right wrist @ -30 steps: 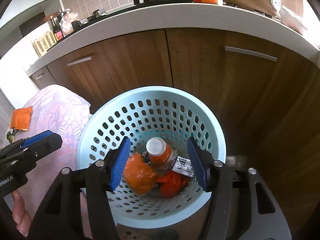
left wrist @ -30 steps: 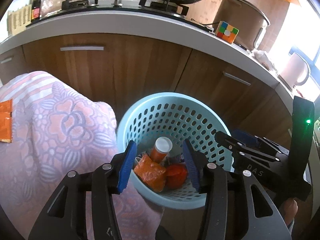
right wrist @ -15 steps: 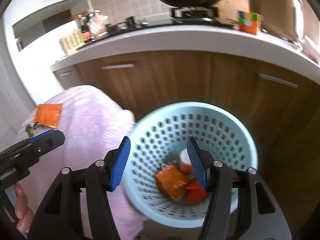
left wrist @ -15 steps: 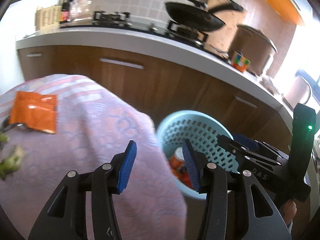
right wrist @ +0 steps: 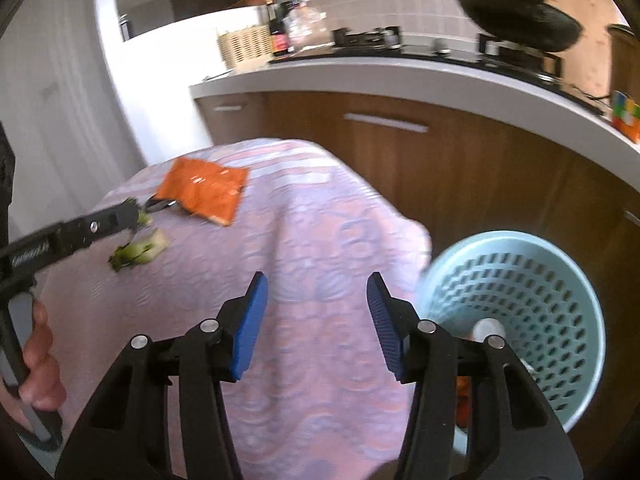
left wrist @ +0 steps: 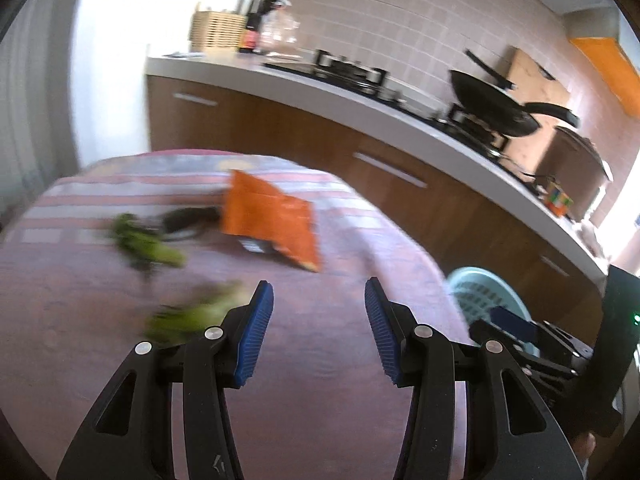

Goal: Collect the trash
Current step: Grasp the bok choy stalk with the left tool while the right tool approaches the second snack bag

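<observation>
Left wrist view: left gripper is seen released, jaws apart, nothing between the blue pads, held over the pink patterned tablecloth. An orange wrapper is laid flat toward the far side of the table, its long axis running from far-left to near-right, 1 corner pointed at the near-right table edge. 2 green vegetable scraps are blurred to the left of it; 1 is just beside the left finger. A dark item beside the wrapper cannot be identified. Bare cloth is left between pads and wrapper.

Right wrist view: right gripper is empty; its jaws have just been closing slightly but are still apart. The light-blue perforated basket is stood off the table's right edge, against wooden cabinets, with trash inside partly hidden by the right finger.
</observation>
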A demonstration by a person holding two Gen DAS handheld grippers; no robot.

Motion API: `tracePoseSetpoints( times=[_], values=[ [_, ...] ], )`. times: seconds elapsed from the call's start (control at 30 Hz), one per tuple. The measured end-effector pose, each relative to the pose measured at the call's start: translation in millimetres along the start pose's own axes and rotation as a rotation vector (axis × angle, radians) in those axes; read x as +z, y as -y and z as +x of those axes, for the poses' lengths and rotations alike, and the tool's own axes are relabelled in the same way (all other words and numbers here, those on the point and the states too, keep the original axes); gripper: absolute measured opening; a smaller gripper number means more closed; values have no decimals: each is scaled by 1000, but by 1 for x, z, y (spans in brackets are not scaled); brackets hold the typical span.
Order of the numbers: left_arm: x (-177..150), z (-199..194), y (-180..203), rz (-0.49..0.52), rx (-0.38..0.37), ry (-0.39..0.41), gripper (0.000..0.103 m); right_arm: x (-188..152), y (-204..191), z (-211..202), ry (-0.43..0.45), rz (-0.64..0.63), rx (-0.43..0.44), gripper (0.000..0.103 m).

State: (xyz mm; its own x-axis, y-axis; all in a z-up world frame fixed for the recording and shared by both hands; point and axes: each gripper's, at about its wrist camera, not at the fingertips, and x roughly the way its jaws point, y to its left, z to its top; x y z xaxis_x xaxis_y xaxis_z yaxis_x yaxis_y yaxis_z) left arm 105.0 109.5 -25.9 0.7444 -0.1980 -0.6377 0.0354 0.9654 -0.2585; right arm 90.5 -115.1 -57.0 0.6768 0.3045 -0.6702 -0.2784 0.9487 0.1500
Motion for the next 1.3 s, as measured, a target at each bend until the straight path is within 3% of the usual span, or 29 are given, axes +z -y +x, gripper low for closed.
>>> tracePoseSetpoints(
  times=[0.27, 0.47, 0.87, 1.03, 1.3],
  values=[
    [8, 5, -71, -37, 96, -32, 55, -10, -37, 26, -36, -34, 81, 48],
    [-1, 27, -92, -66, 66, -111, 55, -19, -45, 41, -64, -37, 91, 48],
    [-28, 27, -56, -12, -84, -193, 48, -18, -39, 44, -63, -2, 101, 48],
    [-27, 33, -52, 45, 59, -168, 48, -18, -39, 44, -65, 3, 104, 48],
    [-21, 56, -43, 87, 94, -186, 46, -15, -45, 44, -67, -30, 84, 48]
  ],
)
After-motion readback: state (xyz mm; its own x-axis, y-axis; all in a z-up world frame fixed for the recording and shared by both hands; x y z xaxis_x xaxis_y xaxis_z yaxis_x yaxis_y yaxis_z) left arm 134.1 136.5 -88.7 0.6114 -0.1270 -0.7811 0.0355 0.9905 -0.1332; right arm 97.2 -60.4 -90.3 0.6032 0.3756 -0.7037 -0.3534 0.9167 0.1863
